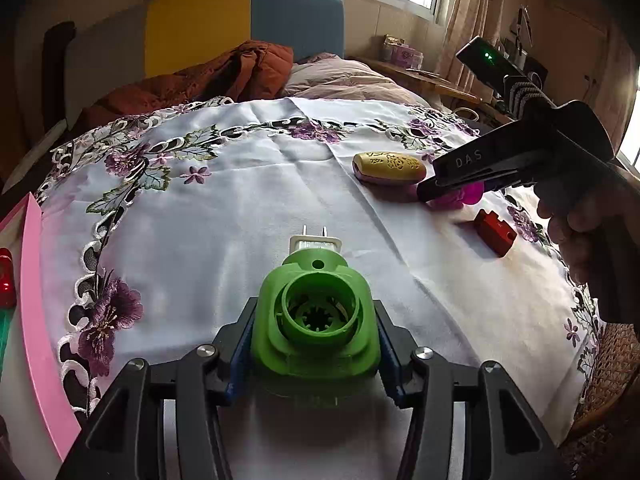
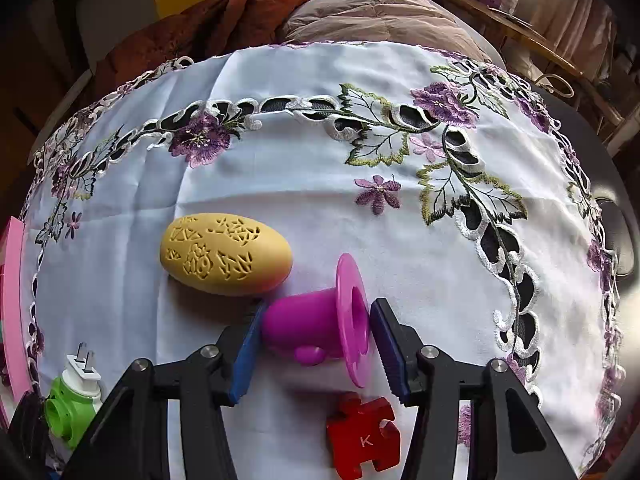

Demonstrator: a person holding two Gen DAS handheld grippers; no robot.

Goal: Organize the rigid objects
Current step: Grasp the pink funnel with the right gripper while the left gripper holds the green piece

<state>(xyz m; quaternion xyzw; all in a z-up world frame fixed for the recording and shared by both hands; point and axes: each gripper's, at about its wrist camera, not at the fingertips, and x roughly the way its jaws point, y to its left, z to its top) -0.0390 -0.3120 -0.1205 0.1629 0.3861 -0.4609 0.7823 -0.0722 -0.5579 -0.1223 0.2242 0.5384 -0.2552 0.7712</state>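
Note:
My left gripper (image 1: 314, 346) is shut on a green plug-in device (image 1: 316, 316) with a white two-pin plug, held just above the white embroidered cloth (image 1: 224, 208). The same device (image 2: 68, 412) shows at the lower left of the right wrist view. My right gripper (image 2: 316, 328) points steeply down and is shut on a magenta flanged cup (image 2: 312, 322) lying on its side. One pad is on its closed end, the other on the flange rim. A yellow carved oval (image 2: 226, 258) lies just beyond it. A red puzzle piece marked K (image 2: 362, 436) lies nearer.
A pink tray edge (image 1: 36, 300) runs along the left, with a red object (image 1: 6, 284) inside it. The yellow oval (image 1: 388, 166) and red piece (image 1: 496, 232) lie at the right of the cloth. A person's hand (image 1: 580, 232) holds the right gripper (image 1: 440, 188). Bedding lies behind the table.

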